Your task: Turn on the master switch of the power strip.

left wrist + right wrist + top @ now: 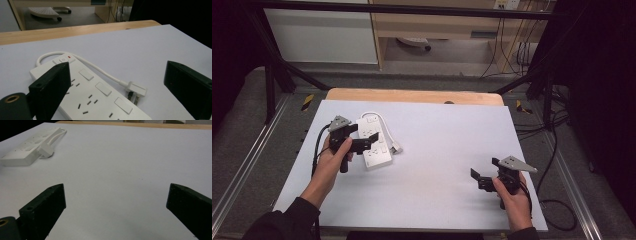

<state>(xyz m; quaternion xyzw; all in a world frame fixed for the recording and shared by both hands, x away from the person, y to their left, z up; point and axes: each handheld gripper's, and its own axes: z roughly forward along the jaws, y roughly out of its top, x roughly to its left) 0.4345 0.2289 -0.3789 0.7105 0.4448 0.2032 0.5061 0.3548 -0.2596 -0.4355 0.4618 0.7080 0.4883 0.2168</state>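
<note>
A white power strip point(377, 150) lies on the left part of the white tabletop point(447, 140), its cable looping round to a white plug point(397, 148) beside it. My left gripper point(369, 141) hovers open over the strip's middle. In the left gripper view the strip point(100, 100) with its sockets and switches lies under the wide-apart jaws of that gripper point(117, 72), and the plug point(135, 90) rests just beyond. My right gripper point(484, 169) stands open at the near right, nothing between its jaws. The right gripper view has that gripper point(117, 188) above bare table, the strip point(27, 152) far off.
A wooden table edge point(412, 95) runs along the back of the white sheet. Black frame bars, cables on the floor at the right point(557, 150) and a white cabinet point(322, 35) stand beyond the table.
</note>
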